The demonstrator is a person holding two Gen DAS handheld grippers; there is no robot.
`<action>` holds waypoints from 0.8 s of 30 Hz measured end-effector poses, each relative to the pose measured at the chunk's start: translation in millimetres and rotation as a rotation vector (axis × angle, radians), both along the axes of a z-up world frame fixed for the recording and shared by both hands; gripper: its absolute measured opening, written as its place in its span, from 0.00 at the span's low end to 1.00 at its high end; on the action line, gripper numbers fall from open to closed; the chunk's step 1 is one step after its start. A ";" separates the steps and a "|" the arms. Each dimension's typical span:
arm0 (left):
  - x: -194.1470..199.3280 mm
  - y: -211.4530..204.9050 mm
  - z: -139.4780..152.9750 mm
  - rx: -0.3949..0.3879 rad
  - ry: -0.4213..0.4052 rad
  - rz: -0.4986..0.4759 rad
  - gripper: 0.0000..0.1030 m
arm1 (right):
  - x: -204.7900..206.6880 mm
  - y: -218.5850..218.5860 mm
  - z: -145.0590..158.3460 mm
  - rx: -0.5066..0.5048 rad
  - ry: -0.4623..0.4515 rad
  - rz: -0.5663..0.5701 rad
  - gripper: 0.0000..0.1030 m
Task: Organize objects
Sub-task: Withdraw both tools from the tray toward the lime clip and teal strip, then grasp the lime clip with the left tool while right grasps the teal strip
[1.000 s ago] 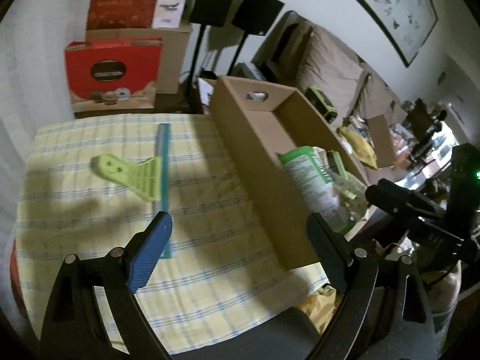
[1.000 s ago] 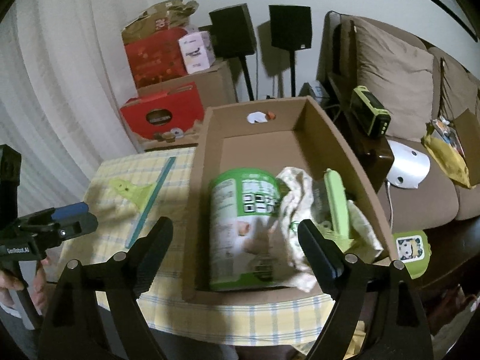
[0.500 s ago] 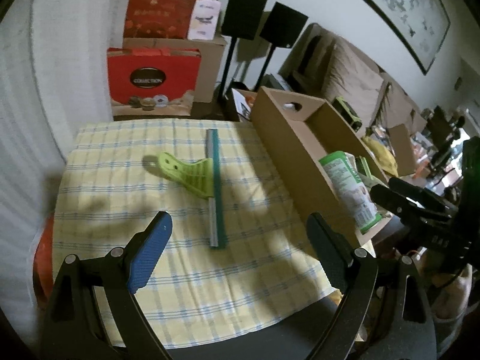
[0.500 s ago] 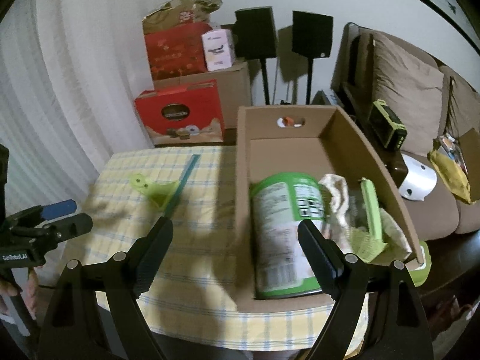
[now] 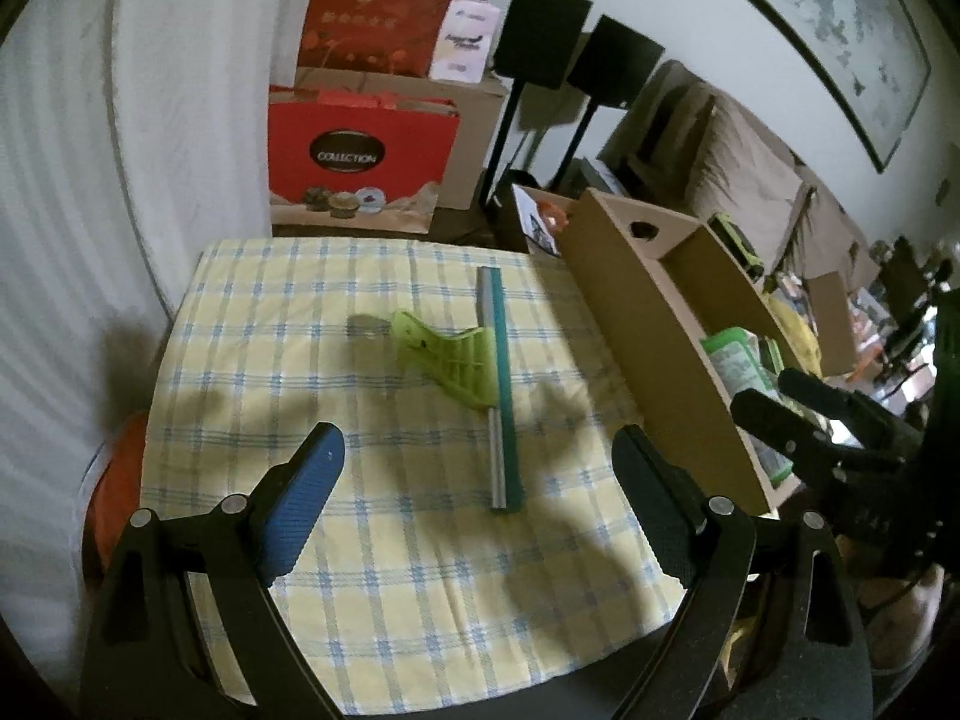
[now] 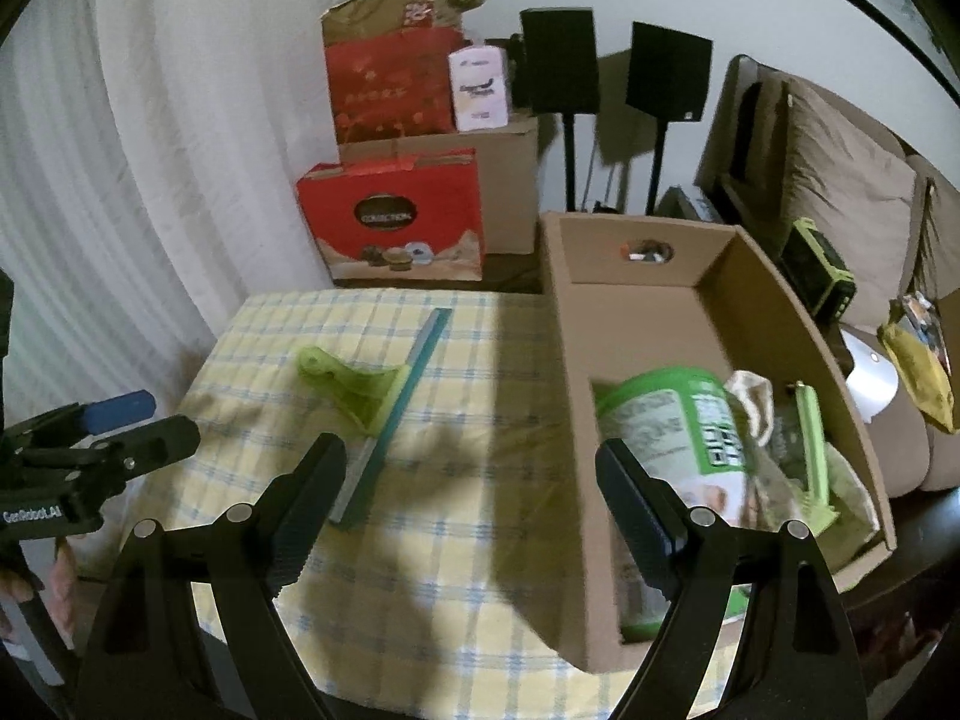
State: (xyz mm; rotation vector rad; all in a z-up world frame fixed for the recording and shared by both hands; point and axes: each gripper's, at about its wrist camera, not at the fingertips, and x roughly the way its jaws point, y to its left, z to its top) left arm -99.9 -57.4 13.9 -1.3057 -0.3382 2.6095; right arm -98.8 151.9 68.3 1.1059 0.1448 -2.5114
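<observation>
A green squeegee with a teal blade (image 5: 480,360) lies on the yellow checked tablecloth (image 5: 270,420); it also shows in the right wrist view (image 6: 372,396). A cardboard box (image 6: 774,324) stands at the table's right, holding a green can (image 6: 678,426), a cloth (image 6: 750,390) and a green brush (image 6: 810,450). The box also shows in the left wrist view (image 5: 648,312). My left gripper (image 5: 480,498) is open and empty, just short of the squeegee's near end. My right gripper (image 6: 468,504) is open and empty, over the table beside the box's left wall.
Red gift boxes (image 6: 390,216), a brown carton (image 6: 504,180) and two black speakers on stands (image 6: 612,72) stand behind the table. A sofa with cushions (image 6: 840,192) is at the right. A white curtain (image 5: 120,180) hangs at the left.
Both grippers have swung left, away from the box and toward the squeegee. The squeegee now sits centred ahead of the left gripper. Nothing on the table has moved.
</observation>
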 end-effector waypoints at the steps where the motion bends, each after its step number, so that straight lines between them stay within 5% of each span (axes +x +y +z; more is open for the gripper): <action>1: -3.1 -2.6 -2.3 0.003 -0.004 0.006 0.87 | -1.2 -3.1 -1.6 0.001 -0.002 0.005 0.84; 16: -72.8 -21.7 -46.4 -0.007 -0.041 0.084 0.86 | -34.5 -52.5 -51.4 -0.016 -0.107 0.068 0.84; 24: -110.0 -17.5 -75.8 0.000 -0.070 0.089 0.65 | -48.0 -71.3 -92.7 -0.029 -0.209 0.083 0.75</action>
